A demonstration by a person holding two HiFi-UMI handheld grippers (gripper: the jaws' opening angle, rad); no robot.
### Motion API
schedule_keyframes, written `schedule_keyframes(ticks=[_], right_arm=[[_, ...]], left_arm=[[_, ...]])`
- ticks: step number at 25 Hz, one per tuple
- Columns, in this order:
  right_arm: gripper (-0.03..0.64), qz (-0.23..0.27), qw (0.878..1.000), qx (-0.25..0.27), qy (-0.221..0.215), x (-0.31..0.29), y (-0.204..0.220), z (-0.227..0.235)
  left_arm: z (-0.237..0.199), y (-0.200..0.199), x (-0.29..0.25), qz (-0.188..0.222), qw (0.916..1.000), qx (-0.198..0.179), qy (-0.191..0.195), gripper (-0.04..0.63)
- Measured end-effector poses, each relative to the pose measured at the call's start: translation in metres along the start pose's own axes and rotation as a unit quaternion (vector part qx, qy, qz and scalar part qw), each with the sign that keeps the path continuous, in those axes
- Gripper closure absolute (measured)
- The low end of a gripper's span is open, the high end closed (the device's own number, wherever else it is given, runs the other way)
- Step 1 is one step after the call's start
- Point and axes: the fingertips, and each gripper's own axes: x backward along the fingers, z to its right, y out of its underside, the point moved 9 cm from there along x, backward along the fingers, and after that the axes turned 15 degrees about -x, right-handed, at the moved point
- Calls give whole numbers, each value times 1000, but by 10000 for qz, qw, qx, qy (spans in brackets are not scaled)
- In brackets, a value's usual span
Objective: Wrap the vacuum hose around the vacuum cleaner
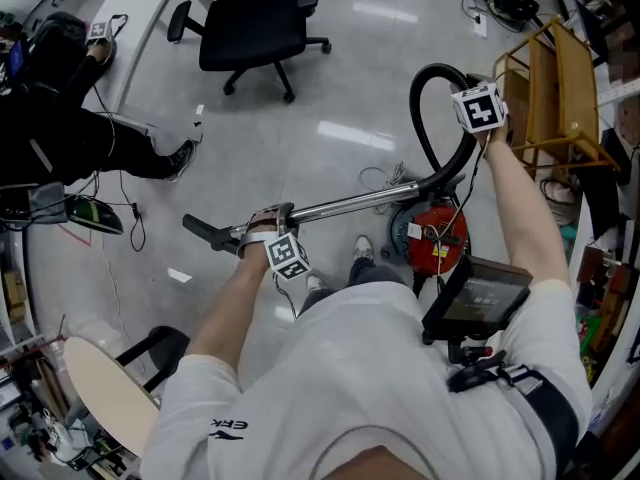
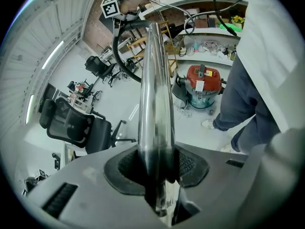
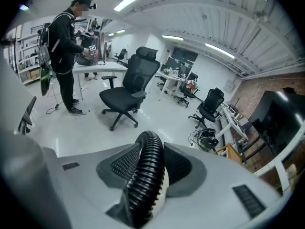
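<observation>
The red vacuum cleaner [image 1: 438, 238] stands on the floor just in front of my feet. Its shiny metal wand [image 1: 345, 206] runs left from it, level above the floor, to a black nozzle end [image 1: 205, 232]. My left gripper [image 1: 262, 230] is shut on that wand, which runs straight out between the pads in the left gripper view [image 2: 155, 104]. The black ribbed hose [image 1: 432, 88] arches up in a loop above the cleaner. My right gripper [image 1: 482, 126] is shut on the hose, which sits between the pads in the right gripper view [image 3: 145, 173].
A black office chair [image 1: 255, 23] stands at the back. A wooden rack [image 1: 555, 88] is close to the right of the hose loop. A person in black [image 1: 60, 118] is at the far left by a white desk. Cables [image 1: 385, 178] lie by the cleaner.
</observation>
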Motion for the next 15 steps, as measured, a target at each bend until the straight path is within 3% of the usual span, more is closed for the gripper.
schedule_keyframes(ticks=[9,15], right_arm=[[454,54,9996,24,-267,-15,29,-105],[460,-18,9978,-369,-548,-16,66,-160]], left_arm=[[58,96,27,-295,9992,-42,270,468],[96,146,50,-465,9974,-160,520,468]])
